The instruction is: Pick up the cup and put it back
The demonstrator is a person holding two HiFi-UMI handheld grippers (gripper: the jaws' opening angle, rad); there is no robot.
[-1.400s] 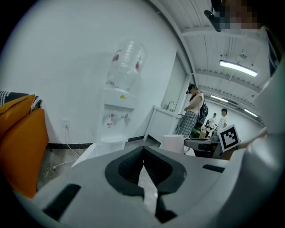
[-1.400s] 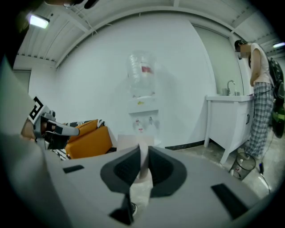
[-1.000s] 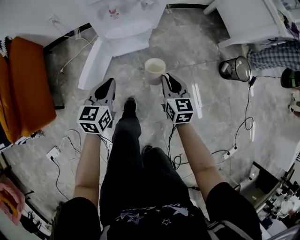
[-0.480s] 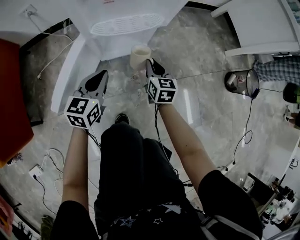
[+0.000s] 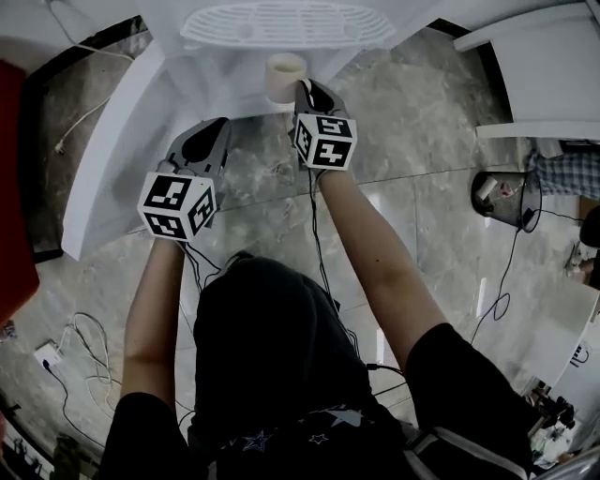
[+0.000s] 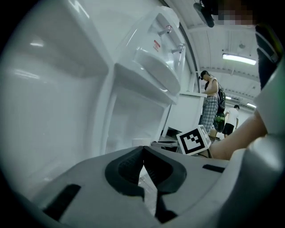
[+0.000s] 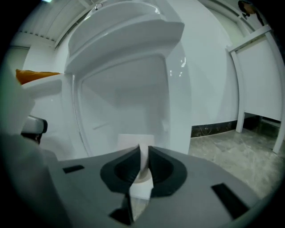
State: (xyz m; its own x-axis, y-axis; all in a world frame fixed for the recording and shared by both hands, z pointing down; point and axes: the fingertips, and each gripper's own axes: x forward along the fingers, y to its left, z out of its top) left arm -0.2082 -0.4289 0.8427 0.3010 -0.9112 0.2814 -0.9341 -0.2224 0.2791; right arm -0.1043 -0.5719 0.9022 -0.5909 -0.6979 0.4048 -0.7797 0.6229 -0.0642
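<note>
**A:** Where was the cup?

**B:** The pale round cup (image 5: 284, 75) was upright, mouth up, in the right tool (image 5: 302, 86). It was right in front of the tall white plastic water dispenser (image 5: 225, 66), just beside the front edge of its slotted white drip tray (image 5: 281, 23).

**A:** How did that tool hold it?

**B:** Its jaws were nearly together, pinching the cup's thin wall on the side nearest the person. In the right gripper view the wall ran straight up between the dark pads, and the dispenser's open recess was behind it.

**A:** Was the cup resting on anything?

**B:** I couldn't tell. The tool's own body hid the cup's base, and from above it only showed against white plastic.

**A:** And the other tool?

**B:** The left tool (image 5: 217, 127) had its jaws pressed together with nothing between them. It was to the left of the right one, apart from the cup, and pointed at the dispenser's lower front. Its square-marker cube (image 5: 176, 204) faced up towards the head camera.

**A:** Anything else around?

**B:** There was a grey marbled floor (image 5: 422, 141) underfoot and a dark round wastebasket (image 5: 506, 197) well off to the right. White cables (image 5: 80, 328) trailed at the lower left. In the left gripper view two people (image 6: 209, 104) stood far back beyond the dispenser.
</note>
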